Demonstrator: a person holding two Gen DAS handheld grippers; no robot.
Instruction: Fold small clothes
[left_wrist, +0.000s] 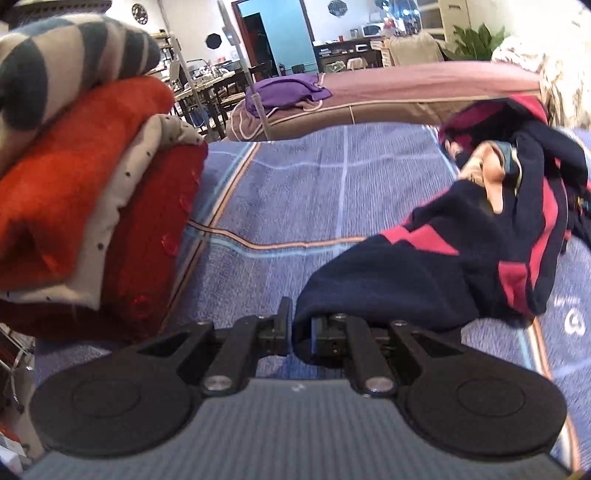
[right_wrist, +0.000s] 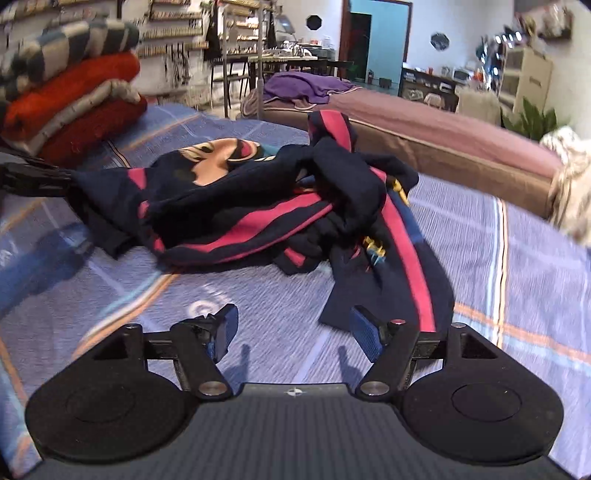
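Pinching a navy edge of the crumpled garment mid-frame with the left gripper, probably to spread it for folding, right gripper spread and empty at lower centre.

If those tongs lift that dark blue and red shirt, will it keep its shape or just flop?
The shirt will probably flop: it already lies crumpled in soft folds on the bedspread. It likely drapes and trails, since the cloth sags away from the left tongs pinching its edge. It seems light, not slippery.
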